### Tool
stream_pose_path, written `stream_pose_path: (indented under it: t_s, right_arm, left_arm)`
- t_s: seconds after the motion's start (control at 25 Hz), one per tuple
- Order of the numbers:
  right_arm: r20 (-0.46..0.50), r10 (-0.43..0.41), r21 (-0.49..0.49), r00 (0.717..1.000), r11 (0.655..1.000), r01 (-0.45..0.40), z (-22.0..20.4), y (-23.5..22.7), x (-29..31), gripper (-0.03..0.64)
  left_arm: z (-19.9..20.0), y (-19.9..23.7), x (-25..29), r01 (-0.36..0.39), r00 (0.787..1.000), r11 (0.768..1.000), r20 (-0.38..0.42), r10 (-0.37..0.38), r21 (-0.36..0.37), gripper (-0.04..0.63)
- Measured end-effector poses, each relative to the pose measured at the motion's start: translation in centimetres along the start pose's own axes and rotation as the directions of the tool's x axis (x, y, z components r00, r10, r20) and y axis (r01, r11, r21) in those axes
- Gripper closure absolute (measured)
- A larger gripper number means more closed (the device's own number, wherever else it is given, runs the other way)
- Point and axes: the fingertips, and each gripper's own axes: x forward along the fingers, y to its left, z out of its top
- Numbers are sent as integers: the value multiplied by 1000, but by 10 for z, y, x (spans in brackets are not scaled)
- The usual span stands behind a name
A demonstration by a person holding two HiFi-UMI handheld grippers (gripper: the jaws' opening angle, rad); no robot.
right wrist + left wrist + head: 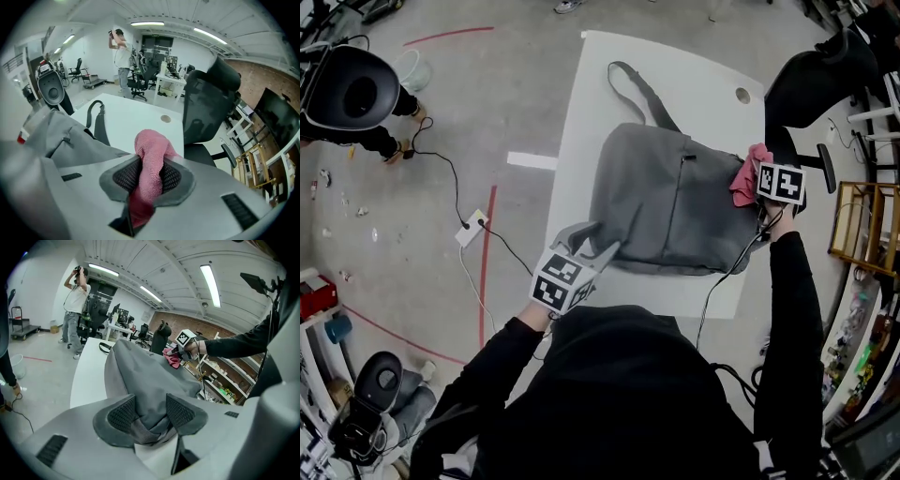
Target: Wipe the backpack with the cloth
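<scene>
A grey backpack lies flat on the white table, its strap trailing toward the far end. My left gripper pinches the bag's near left corner; in the left gripper view the grey fabric is bunched between the pads. My right gripper is at the bag's right edge, shut on a pink cloth. In the right gripper view the pink cloth stands clamped between the jaws, with the backpack to the left below it.
A black office chair stands off the table's right side, next to a wooden shelf. A cable hole is in the table's far right corner. A power strip and cables lie on the floor at left. A person stands far off.
</scene>
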Motion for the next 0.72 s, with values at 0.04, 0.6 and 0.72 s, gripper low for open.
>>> stream_pose_path:
  t_s: [0.04, 0.6, 0.72]
  right_arm:
    - [2, 30, -15, 1000, 999, -30, 8, 18, 5, 534]
    - [127, 564, -375, 816, 789, -487, 93, 342, -49, 534]
    - [125, 491, -310, 862, 845, -436, 74, 288, -31, 537]
  left_arm:
    - [0, 1, 0, 2, 1000, 1000, 4, -2, -1, 374]
    - [-3, 9, -11, -16, 999, 999, 46, 18, -35, 374]
    - [1, 8, -16, -26, 998, 999, 53, 28, -30, 374]
